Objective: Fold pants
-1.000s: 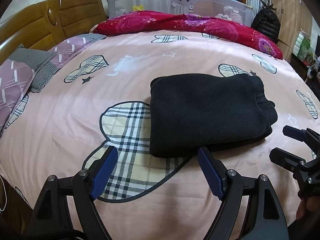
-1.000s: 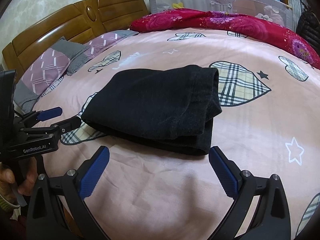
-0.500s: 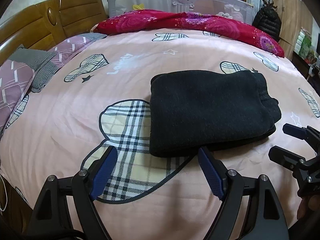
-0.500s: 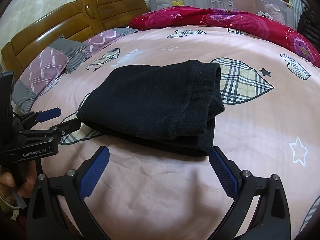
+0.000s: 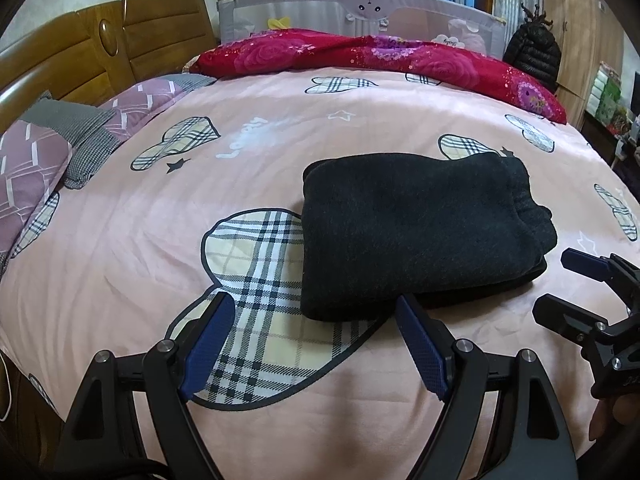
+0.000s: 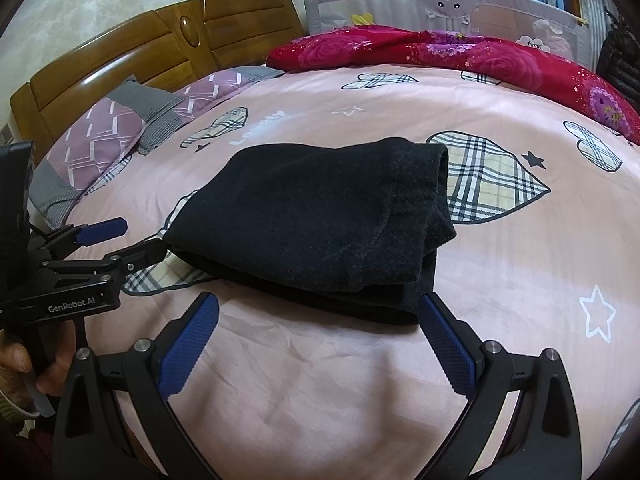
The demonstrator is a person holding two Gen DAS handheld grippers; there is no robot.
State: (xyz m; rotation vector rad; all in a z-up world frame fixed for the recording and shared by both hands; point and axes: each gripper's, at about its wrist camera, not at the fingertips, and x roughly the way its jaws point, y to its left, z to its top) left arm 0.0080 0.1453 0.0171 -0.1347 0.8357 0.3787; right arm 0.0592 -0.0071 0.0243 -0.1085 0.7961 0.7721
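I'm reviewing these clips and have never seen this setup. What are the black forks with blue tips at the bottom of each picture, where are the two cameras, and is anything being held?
No robot here: a person carries a handheld two-finger gripper in each hand. Each gripper has a fisheye camera looking forward along its own fingers, so each picture shows its own blue-padded fork at the bottom. One view belongs to the left gripper, the other to the right gripper; each also catches the other gripper at its edge. Both forks stand wide open and hold nothing. In front of them, dark folded pants lie on a pink bedsheet printed with plaid hearts. Behind are pillows, a red floral quilt and a wooden headboard.
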